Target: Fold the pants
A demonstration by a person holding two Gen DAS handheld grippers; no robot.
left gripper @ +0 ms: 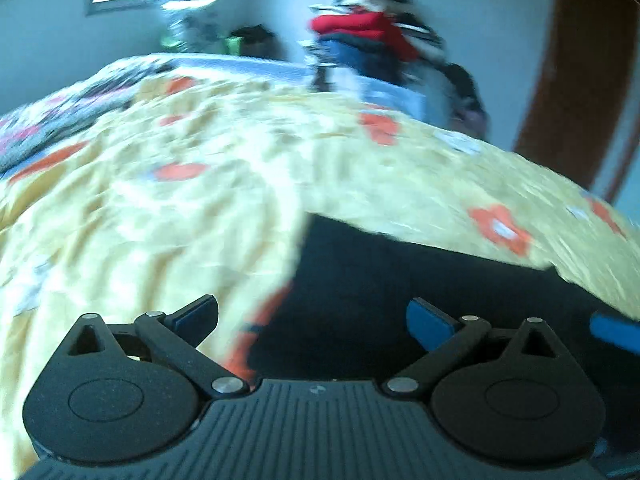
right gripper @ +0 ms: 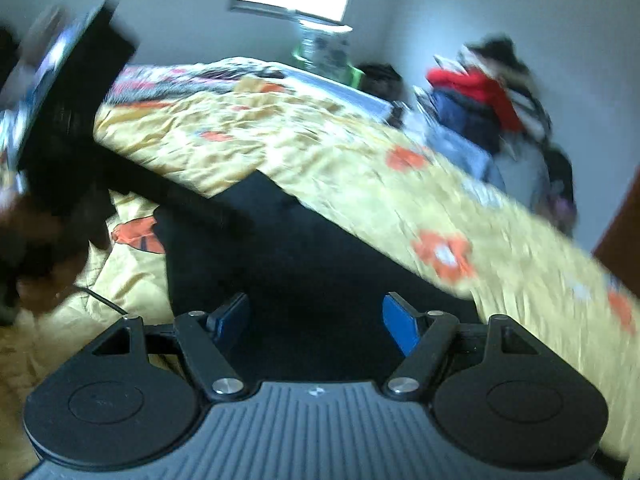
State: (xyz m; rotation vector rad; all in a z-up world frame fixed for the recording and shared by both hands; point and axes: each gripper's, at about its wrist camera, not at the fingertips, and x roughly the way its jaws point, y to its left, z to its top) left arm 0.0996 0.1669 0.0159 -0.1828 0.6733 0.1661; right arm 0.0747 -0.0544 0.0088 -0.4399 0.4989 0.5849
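Black pants lie flat on a yellow bedspread with orange flowers. The picture is blurred. My left gripper is open, its blue pads far apart over the pants' left edge with nothing between them. In the right wrist view the pants spread dark under my right gripper, which is also open and holds nothing. A straight edge of the pants runs up to the left there. A blue pad of the other tool shows at the right edge of the left wrist view.
A hand holding the other tool's dark body fills the left side. A heap of red and blue clothes stands past the bed's far corner. A brown door is at the right, and a patterned blanket covers the bed's far end.
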